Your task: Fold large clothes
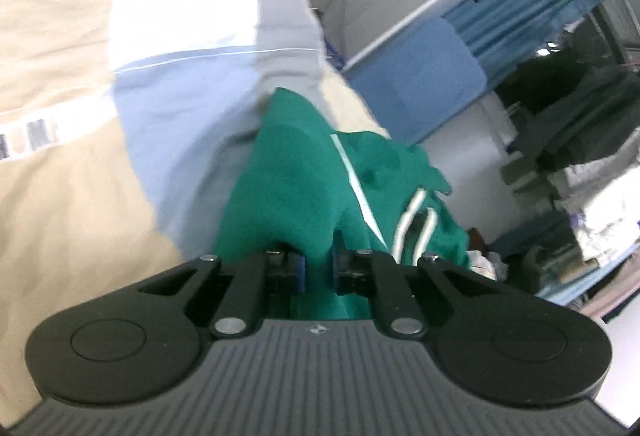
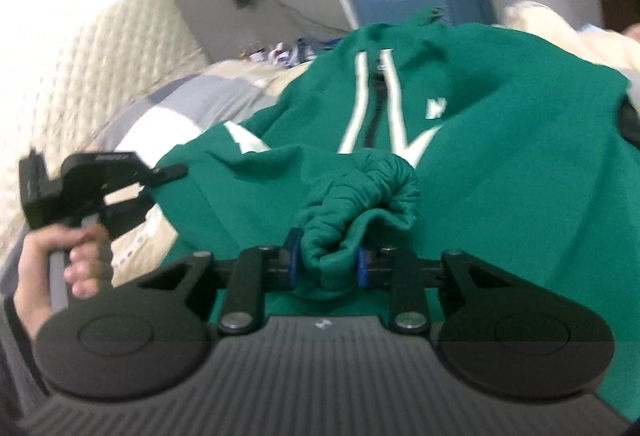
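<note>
A large green zip-up sweatshirt with white stripes beside its zipper lies spread on a bed. My right gripper is shut on its bunched ribbed cuff, which fills the gap between the blue pads. My left gripper is shut on a fold of the same green sweatshirt. In the right wrist view the left gripper sits at the garment's left edge, held by a person's hand.
The bed has a beige quilt and a pale blue and grey patchwork cover. A quilted headboard stands at the left. A blue padded panel leans by the wall. Piled clothes lie at the right.
</note>
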A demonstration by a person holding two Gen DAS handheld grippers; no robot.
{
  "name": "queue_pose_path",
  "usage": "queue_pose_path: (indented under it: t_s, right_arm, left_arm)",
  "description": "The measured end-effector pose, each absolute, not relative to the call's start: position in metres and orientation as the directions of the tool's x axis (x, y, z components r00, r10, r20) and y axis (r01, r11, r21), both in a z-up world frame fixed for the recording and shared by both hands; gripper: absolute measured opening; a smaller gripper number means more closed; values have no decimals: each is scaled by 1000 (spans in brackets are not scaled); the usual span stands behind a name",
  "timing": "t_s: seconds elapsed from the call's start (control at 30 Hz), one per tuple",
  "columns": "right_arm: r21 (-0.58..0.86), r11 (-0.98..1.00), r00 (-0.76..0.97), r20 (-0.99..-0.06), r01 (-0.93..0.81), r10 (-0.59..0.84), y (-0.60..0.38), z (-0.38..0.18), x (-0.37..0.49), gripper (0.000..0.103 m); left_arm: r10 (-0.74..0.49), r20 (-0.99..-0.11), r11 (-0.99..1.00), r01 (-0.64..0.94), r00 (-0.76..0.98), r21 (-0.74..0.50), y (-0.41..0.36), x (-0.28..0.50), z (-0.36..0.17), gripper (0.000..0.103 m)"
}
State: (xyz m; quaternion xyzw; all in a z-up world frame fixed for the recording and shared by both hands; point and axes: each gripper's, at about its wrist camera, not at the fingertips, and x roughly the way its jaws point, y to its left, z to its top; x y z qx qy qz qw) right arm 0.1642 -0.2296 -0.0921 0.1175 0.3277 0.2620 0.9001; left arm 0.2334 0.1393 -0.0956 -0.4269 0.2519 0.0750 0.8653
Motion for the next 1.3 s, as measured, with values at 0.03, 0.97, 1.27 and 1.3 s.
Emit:
queue_pose_path:
  t_s: [0.03, 0.97, 1.27, 1.3]
  right_arm:
    - [378, 837, 640, -540, -396, 547, -225, -95, 165, 29]
    - [216, 919, 733, -556, -329, 393, -234, -81, 141, 51]
    - [209, 922, 770, -507, -326, 387, -234, -80, 153, 51]
    - [189, 927, 771, -515, -325, 375, -231, -84, 157, 51]
  left_arm:
    - [-80, -510, 632, -352, 857, -691, 140, 233, -98, 13]
    - [12, -572, 881, -280, 820, -382, 76, 191, -43, 51]
    - [-86, -575, 956, -95, 814, -278, 21, 202, -53, 51]
    - [-86, -588, 958, -96, 805, -271, 20, 206, -59, 51]
